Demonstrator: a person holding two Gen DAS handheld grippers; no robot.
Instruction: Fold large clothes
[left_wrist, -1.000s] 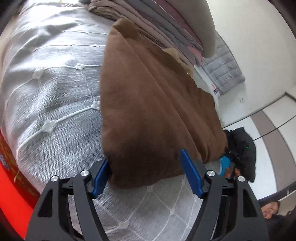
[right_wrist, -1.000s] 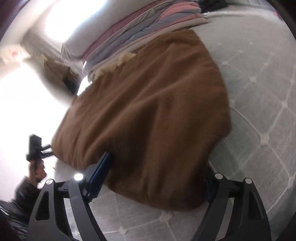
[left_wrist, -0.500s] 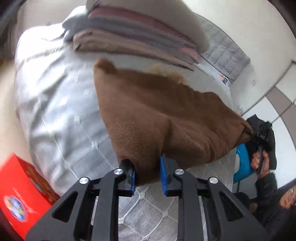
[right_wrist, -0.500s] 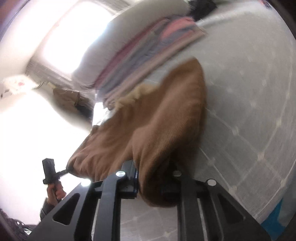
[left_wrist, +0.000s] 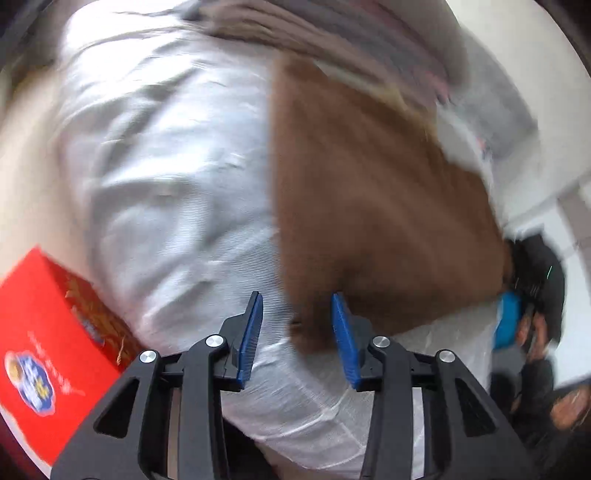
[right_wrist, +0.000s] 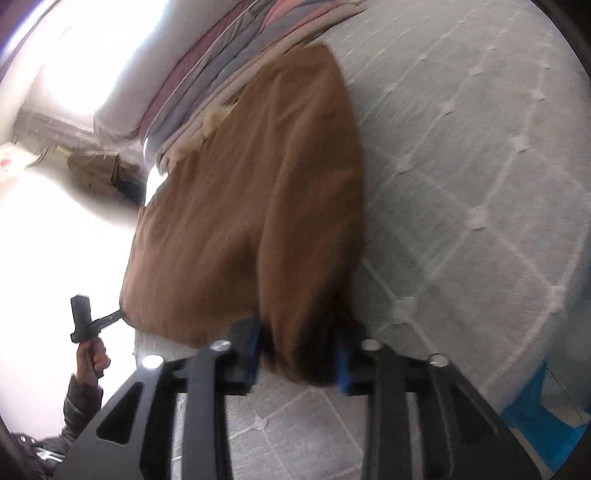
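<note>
On a bed covered in quilted grey, a red box sits at left; the left hand-held gripper and right hand-held gripper are each opening, pads apart around near corners of the brown garment lying before stacked folded clothes.

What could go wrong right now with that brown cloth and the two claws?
Both claws are opening. The left claw has only a corner of the brown cloth between its pads, with a gap on one side, so that corner may drop. The right claw has a thick bunch between its pads; letting go could undo the fold. The cloth could also disturb the folded stack behind.
</note>
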